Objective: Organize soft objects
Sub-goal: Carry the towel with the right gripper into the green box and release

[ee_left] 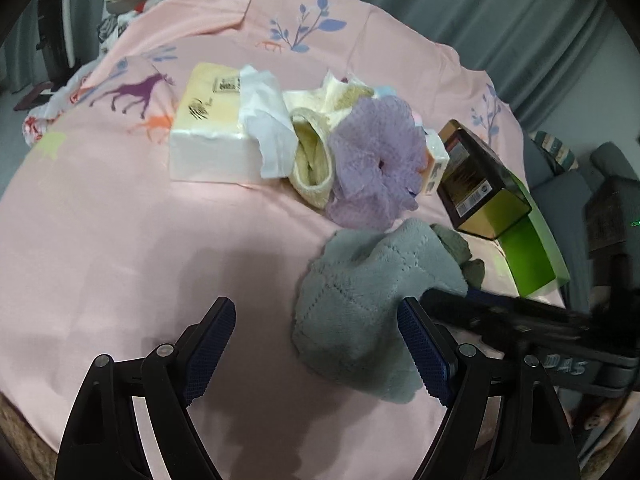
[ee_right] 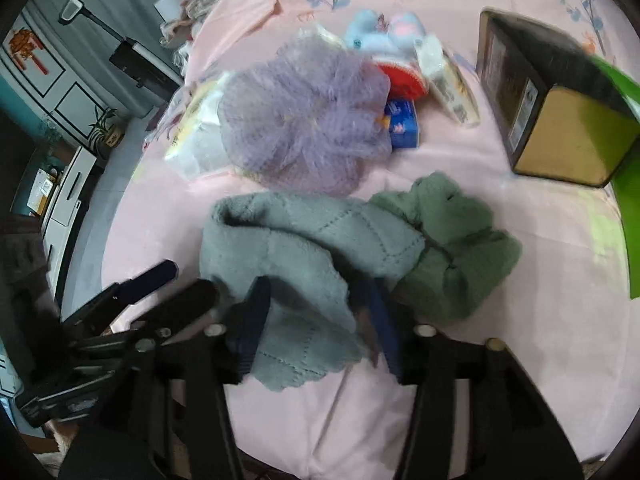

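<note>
A grey quilted cloth (ee_left: pixel 360 304) lies on the pink bed sheet (ee_left: pixel 140 220); it also shows in the right wrist view (ee_right: pixel 296 248). My left gripper (ee_left: pixel 316 340) is open, its right finger touching the cloth's edge. My right gripper (ee_right: pixel 316 320) is open with the cloth's near part between its fingers. A green fluffy cloth (ee_right: pixel 452 248) lies beside the grey one. A purple mesh bath pouf (ee_left: pixel 376 160) sits behind, also in the right wrist view (ee_right: pixel 304 120). A yellow sock (ee_left: pixel 312 160) and a tissue pack (ee_left: pixel 212 136) lie left of it.
A dark and gold box (ee_left: pixel 476 184) with a green lid (ee_left: pixel 532 256) stands at the right, also in the right wrist view (ee_right: pixel 552 104). Blue plush toy (ee_right: pixel 380 32), red item (ee_right: pixel 404 76) and blue pack (ee_right: pixel 404 124) lie behind the pouf. Clothes pile (ee_left: pixel 136 4) at far left.
</note>
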The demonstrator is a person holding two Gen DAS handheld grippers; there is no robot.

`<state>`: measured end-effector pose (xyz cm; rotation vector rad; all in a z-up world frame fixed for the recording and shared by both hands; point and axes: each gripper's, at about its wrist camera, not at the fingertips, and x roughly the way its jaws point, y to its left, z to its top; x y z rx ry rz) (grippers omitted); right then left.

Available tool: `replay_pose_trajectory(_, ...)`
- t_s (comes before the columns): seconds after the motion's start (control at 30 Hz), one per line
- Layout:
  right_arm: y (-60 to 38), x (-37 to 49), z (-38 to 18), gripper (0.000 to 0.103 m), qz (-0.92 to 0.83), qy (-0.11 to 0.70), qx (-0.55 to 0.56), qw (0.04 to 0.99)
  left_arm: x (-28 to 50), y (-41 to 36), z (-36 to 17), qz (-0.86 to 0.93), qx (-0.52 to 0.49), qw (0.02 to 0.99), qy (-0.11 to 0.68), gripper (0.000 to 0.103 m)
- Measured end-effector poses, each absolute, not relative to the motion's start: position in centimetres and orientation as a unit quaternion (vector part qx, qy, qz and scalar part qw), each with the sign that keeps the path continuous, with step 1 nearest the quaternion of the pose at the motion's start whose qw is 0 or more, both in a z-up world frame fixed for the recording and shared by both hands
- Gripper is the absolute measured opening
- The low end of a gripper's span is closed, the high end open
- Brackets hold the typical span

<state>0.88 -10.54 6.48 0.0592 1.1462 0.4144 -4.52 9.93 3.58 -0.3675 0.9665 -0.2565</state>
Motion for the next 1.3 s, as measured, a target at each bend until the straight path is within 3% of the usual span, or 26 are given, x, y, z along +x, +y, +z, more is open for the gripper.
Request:
replay_pose_trajectory(0.1,-11.4,0.5,8.8,0.068,0.194,0.498,0.014,0.845,-4.4,9.5,3.5,-0.126,-0.171,0.863,0.459,0.083)
replay_pose_trajectory(0.17,-11.6,0.7,10.0,0.086,0.202,0.471,0.011,0.859,-4.2,9.0,3.2,-0.131,-0.168,0.861,0.462,0.083)
replay_pose_trajectory(0.4,-9.8,4.4,7.3,0.084,0.267,0.491,0.024,0.829,-3.9,7.3,2.1,-0.154,-0.161,0.856,0.466,0.083)
replay_pose_trajectory(0.5,-9.0,5.6,5.1,0.065,0.279,0.516,0.025,0.81,-3.7,7.1,1.7,-0.158,-0.169,0.855,0.464,0.062)
replay_pose_trajectory(0.57,-8.8,5.9,4.1,0.035,0.279,0.531,0.021,0.8,-3.6,7.0,1.7,-0.141,-0.159,0.863,0.459,0.042)
replay_pose_trajectory(0.67,-9.3,5.3,3.8,0.019,0.287,0.527,0.023,0.8,-3.4,7.3,1.7,-0.152,-0.187,0.853,0.463,0.03)
replay_pose_trajectory(0.73,-10.2,5.3,4.7,0.011,0.299,0.523,0.045,0.797,-3.3,7.0,2.5,-0.157,-0.19,0.854,0.457,0.029)
replay_pose_trajectory(1.03,-15.8,4.1,11.7,0.01,0.307,0.452,0.11,0.83,-2.7,2.8,10.2,-0.196,-0.148,0.888,0.39,0.028)
replay_pose_trajectory(1.3,-24.5,3.1,16.3,0.01,0.272,0.379,0.175,0.867,-1.6,-5.5,15.5,-0.244,-0.097,0.899,0.35,0.028)
